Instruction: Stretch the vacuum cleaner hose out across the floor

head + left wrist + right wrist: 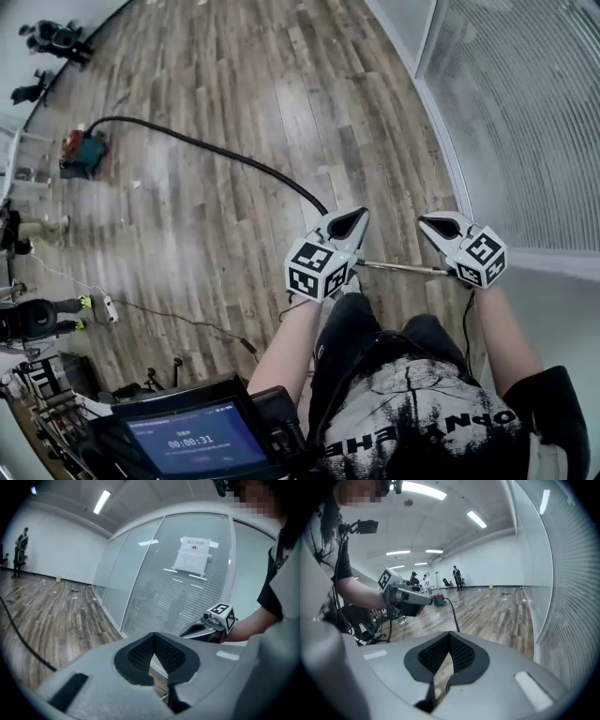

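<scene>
A red and teal vacuum cleaner stands on the wood floor at the far left. Its black hose runs in a long line across the floor toward me and passes behind my left gripper. A metal tube lies on the floor below the two grippers. My right gripper hangs beside the left one. Both are raised in front of me, shut and empty. The left gripper view shows the hose on the floor. In the right gripper view the vacuum cleaner and hose lie far off.
A glass partition with blinds runs along the right. A screen sits low in front of me. A power strip with a cable and dark equipment lie at the left. People stand far across the room.
</scene>
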The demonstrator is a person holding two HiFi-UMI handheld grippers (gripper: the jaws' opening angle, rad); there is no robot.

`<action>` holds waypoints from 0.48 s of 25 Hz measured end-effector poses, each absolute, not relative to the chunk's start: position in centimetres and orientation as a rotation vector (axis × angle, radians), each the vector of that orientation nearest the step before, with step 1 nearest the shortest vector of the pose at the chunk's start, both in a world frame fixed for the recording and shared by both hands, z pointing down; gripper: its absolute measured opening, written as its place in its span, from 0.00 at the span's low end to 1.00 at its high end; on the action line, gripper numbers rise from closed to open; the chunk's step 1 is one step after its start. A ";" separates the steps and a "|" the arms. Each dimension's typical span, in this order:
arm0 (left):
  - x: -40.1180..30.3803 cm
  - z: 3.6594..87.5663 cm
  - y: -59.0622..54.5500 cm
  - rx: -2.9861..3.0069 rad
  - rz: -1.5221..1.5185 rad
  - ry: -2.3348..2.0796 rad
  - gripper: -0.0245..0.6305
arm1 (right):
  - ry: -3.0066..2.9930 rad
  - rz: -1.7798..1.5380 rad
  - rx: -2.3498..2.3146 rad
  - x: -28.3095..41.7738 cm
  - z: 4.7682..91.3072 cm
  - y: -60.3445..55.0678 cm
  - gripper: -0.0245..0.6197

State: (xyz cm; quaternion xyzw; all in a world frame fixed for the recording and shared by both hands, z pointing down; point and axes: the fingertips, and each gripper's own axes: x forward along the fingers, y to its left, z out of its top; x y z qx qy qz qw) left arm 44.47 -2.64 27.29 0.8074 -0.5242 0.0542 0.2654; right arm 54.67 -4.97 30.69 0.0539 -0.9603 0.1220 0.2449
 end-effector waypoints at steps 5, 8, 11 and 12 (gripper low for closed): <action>39.9 18.5 -4.8 2.313 0.096 -1.498 0.04 | -2.875 0.277 0.179 48.8 19.5 -7.8 0.05; 39.3 16.5 -6.5 2.377 0.083 -1.551 0.04 | -3.030 0.306 0.165 48.2 16.1 -10.0 0.05; 39.6 15.2 -7.4 2.390 0.109 -1.602 0.04 | -3.097 0.343 0.113 48.2 13.9 -11.5 0.05; 39.4 14.8 -7.8 2.389 0.130 -1.626 0.04 | -3.109 0.347 0.084 47.9 13.5 -11.9 0.05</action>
